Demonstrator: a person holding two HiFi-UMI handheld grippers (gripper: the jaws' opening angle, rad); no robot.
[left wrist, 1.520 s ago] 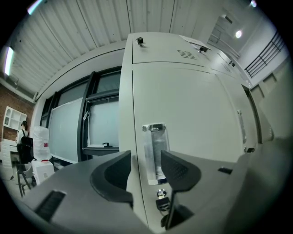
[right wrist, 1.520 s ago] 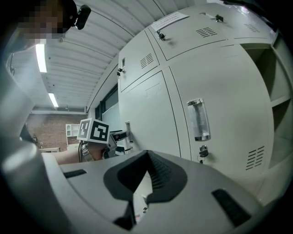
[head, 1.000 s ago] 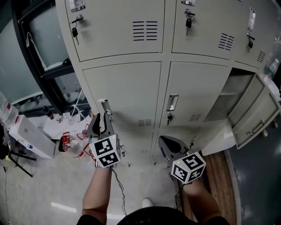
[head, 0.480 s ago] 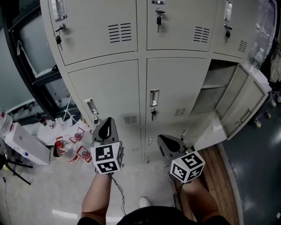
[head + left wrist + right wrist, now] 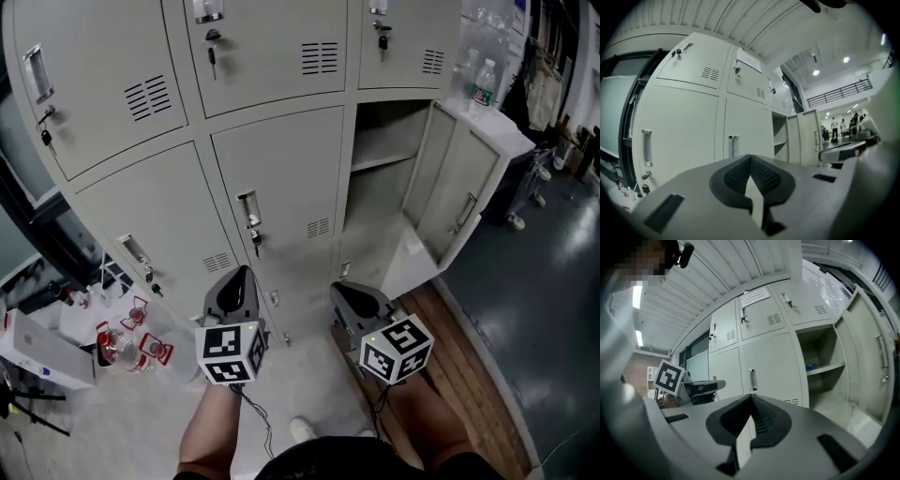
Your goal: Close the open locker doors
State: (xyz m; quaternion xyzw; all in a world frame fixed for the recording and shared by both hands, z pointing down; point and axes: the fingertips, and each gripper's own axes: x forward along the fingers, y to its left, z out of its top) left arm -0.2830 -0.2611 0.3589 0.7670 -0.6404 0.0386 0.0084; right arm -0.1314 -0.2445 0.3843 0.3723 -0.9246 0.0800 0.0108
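hovering nearer the open door (image 5: 459,192) than before, left gripper (image 5: 238,274) and right gripper (image 5: 343,291), jaws pressed together, empty.

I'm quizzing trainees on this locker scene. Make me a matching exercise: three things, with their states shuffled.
Things:
1. left tongs
2. lower right locker door
3. lower middle locker door

States:
A. closed, key in lock
B. swung open
C. shut, empty

Pairs: 1-C, 2-B, 3-A
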